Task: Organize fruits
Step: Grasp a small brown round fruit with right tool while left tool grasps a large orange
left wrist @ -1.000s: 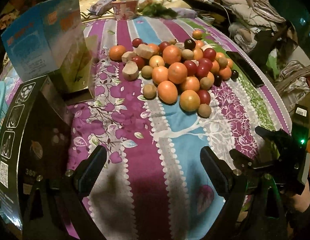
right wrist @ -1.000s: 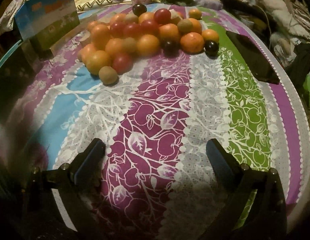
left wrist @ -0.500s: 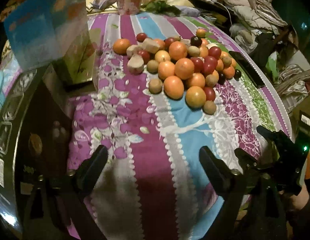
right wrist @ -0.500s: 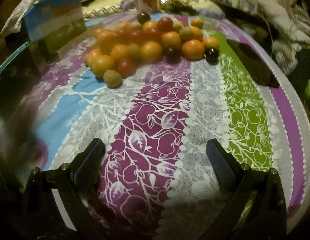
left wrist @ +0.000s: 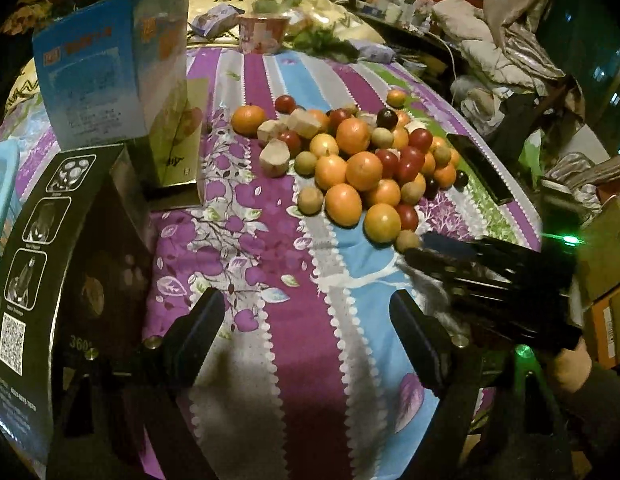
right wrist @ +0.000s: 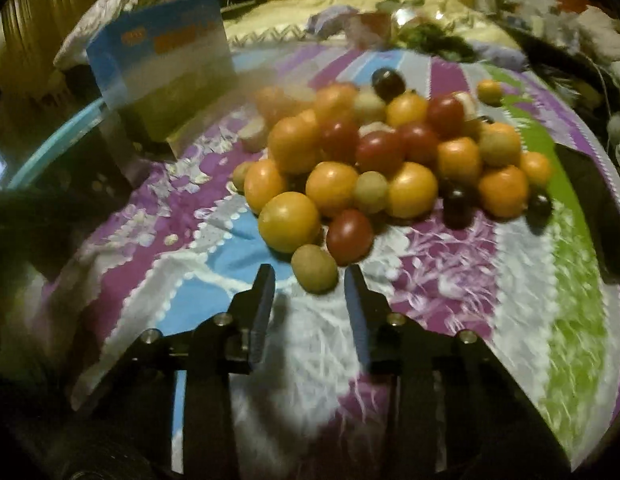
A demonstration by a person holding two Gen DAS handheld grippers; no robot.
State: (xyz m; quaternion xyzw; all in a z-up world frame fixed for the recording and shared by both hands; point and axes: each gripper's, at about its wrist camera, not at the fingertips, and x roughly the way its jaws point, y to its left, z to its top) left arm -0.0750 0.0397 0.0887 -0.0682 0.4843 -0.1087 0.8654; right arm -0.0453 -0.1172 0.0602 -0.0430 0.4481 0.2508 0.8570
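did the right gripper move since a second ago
Yes. The right gripper has moved toward the fruit pile, jaws just closing, nothing between them yet; small green fruit just ahead.

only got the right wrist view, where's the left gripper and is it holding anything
Observer: The left gripper is open and empty, over bare bedspread short of the fruit pile.
Operator: anything on its left i can't see
Observer: A tall black box with white pictograms stands beside its left finger.
Operator: how's my right gripper look from there
Observer: Side-on, the right gripper, jaws just been closing, has its tips at the small green fruit on the pile's near edge; contact unclear.
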